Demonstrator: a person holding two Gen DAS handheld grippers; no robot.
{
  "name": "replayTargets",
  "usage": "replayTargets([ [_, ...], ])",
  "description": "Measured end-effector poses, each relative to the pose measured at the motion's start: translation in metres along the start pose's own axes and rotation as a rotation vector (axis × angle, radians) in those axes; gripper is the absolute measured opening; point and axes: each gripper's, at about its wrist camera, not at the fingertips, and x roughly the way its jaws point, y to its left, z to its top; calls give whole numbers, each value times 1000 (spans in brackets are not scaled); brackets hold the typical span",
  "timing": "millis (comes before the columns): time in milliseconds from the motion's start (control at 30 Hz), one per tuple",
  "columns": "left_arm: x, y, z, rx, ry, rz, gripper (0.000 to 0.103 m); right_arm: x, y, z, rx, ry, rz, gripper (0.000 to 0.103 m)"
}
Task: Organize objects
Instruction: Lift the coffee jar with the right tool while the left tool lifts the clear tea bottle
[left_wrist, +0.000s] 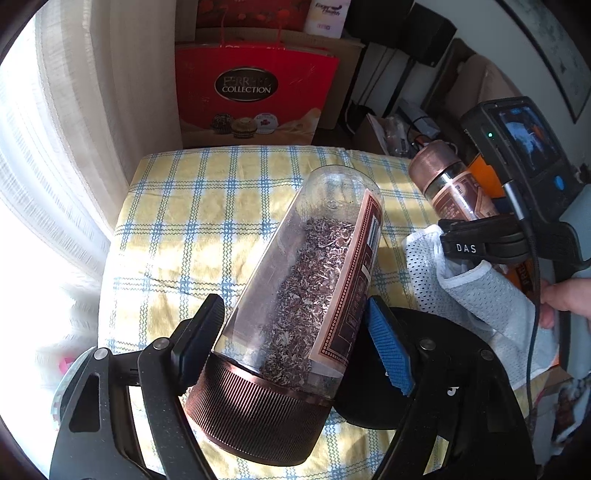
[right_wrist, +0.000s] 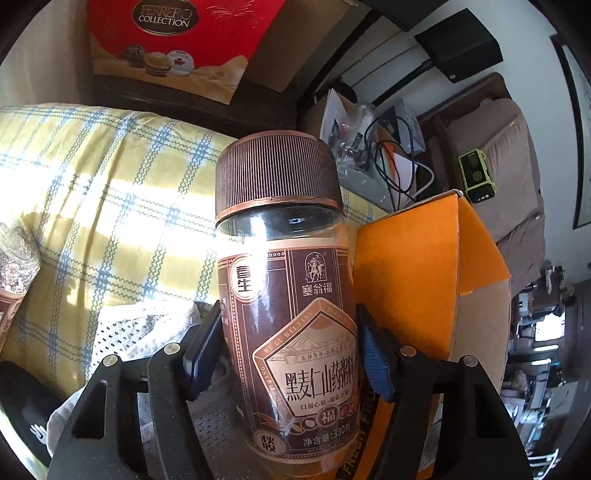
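Jar (right_wrist: 286, 295) between right tool (right_wrist: 291, 350) fingers (upright) — second jar (left_wrist: 295, 266) inverted in left tool (left_wrist: 295, 347)

- The left tongs (left_wrist: 291, 347), black-armed with one blue pad, point steeply down, pads pressed on what they hold.
- The right tongs (right_wrist: 288, 354) tilt down likewise, pads gripping.
- A bare hand (left_wrist: 565, 299) holds the right tongs' handle.

labelled jar (right_wrist: 288, 332) base cut off by bottom edge
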Motion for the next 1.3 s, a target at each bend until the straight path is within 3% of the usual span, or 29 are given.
replayTargets([
  [167,1,-1,-1,-8,-15,-14,69,-14,-5,-7,31,-87,83,68],
  [433,-10,10,-2,-91,-29,-79,67,-48,-31,-15,140,-192,301,67],
  [867,-49,-11,4,-97,-90,-118,65,-107,-58,-34,197,-310,416,66],
  [1300,-86,-66,25,-42,-156,-178,65,-136,-124,-70,286,-382,443,66],
])
